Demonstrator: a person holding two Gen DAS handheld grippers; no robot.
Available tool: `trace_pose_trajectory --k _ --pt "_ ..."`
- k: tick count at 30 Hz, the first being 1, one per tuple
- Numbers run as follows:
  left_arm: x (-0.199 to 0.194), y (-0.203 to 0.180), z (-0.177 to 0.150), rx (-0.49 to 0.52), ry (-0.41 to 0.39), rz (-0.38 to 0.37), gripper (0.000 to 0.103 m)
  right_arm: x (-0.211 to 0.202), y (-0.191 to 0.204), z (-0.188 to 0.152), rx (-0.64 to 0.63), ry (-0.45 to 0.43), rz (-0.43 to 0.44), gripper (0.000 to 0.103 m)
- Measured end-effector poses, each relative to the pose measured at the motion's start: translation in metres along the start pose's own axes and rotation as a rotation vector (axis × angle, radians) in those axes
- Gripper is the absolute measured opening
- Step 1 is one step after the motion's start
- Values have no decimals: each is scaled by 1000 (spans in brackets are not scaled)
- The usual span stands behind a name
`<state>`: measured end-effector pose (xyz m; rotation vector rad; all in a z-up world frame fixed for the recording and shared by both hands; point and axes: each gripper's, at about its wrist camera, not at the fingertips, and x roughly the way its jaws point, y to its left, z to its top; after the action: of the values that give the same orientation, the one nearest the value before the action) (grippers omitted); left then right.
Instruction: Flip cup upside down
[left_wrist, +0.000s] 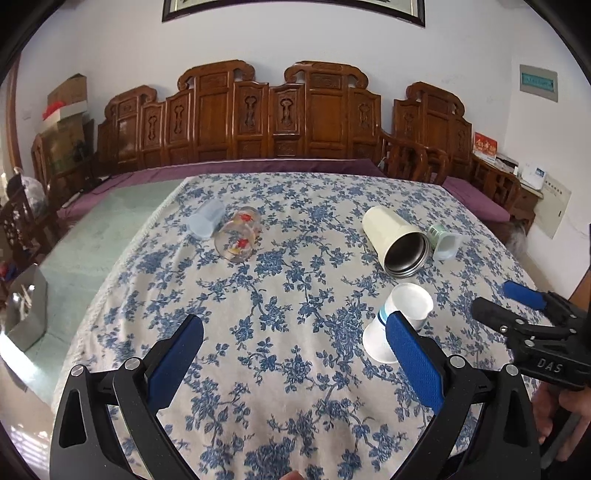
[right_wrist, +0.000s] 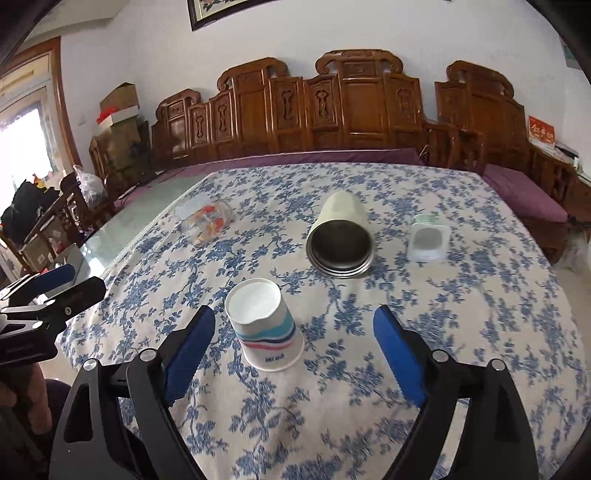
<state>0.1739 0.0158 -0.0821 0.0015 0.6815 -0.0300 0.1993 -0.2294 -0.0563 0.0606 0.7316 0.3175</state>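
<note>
A white paper cup (right_wrist: 266, 325) with teal, blue and red stripes stands upside down on the floral tablecloth (right_wrist: 332, 369), base up, rim on the cloth. My right gripper (right_wrist: 293, 328) is open, its fingers either side of the cup and apart from it. In the left wrist view the cup (left_wrist: 399, 321) sits partly behind my right finger pad (left_wrist: 410, 354). My left gripper (left_wrist: 293, 339) is open and empty over bare cloth. The right gripper (left_wrist: 517, 306) shows at the right edge there.
A cream steel tumbler (right_wrist: 341, 236) lies on its side, mouth toward me. A clear plastic tub (right_wrist: 428, 236) lies to its right. A printed glass (right_wrist: 207, 221) and a pale blue cup (left_wrist: 205, 219) lie at the far left. A wooden bench (right_wrist: 332, 110) stands behind.
</note>
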Motion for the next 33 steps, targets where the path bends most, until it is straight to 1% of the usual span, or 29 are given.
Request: trace_pose_trajectory --k 2,3,6,11,16,18,23,33 --pt "-13 -6 1 15 -15 14 95 -14 0 0 2 -24 5 99" --pt "-20 -9 1 20 -25 14 95 -25 1 0 -1 -42 1 100" --pt "-36 -16 2 29 -42 14 95 -48 6 1 -5 -76 -8 100" --pt "-78 -27 -2 28 -103 -3 95 -93 10 -1 -8 -142 -14 100" --pt "-109 -32 -8 35 -140 0 95 -129 16 -13 -31 -193 -33 100" --pt "-121 -33 -12 39 -149 6 95 -138 17 -18 -30 -203 -37 100" --pt "-137 -34 -24 32 -145 -9 95 -154 17 -29 -15 -214 -39 100" --pt "-148 -32 -29 14 -164 -4 95 -164 14 -36 0 -239 -40 100"
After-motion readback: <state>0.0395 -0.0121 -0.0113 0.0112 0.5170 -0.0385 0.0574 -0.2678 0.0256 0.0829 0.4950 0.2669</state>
